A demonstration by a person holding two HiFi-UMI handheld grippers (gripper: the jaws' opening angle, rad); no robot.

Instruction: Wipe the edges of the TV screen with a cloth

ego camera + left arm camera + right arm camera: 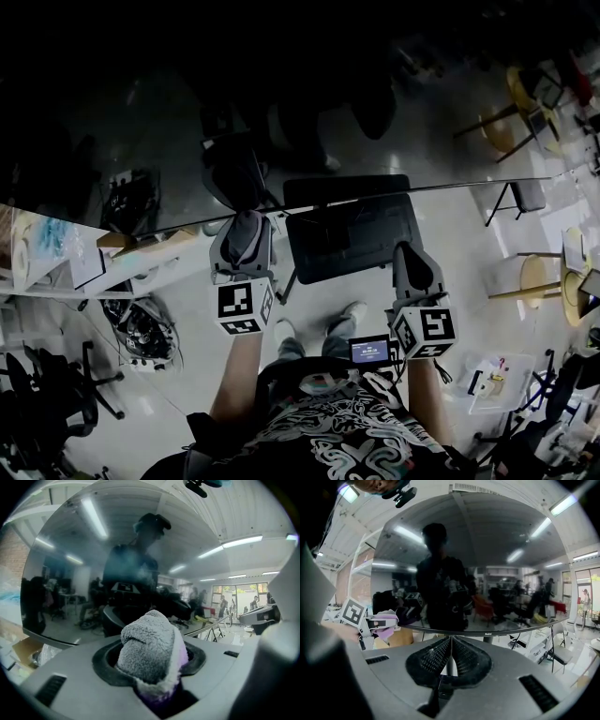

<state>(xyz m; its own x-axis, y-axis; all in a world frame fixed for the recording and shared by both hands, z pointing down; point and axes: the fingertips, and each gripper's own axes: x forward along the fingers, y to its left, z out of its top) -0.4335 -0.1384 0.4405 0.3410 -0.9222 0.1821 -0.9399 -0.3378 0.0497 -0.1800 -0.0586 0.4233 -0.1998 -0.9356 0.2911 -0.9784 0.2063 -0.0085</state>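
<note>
The TV screen (281,94) is a large dark mirror-like panel filling the top of the head view; its lower edge (450,187) slants across the middle. My left gripper (245,232) is shut on a fluffy grey and purple cloth (150,646), with its tip right at that lower edge. The cloth hides the left jaws. The screen (84,573) stands close ahead in the left gripper view. My right gripper (450,657) is shut with nothing in it, a little below the bottom bezel (487,632). The left gripper (380,623) with the cloth shows at the left of the right gripper view.
A dark flat panel (352,234) sits between the two grippers below the screen. A cardboard box (141,246) and shelves lie to the left, office chairs (56,394) at the lower left, stools (534,277) and a folding chair (525,197) to the right.
</note>
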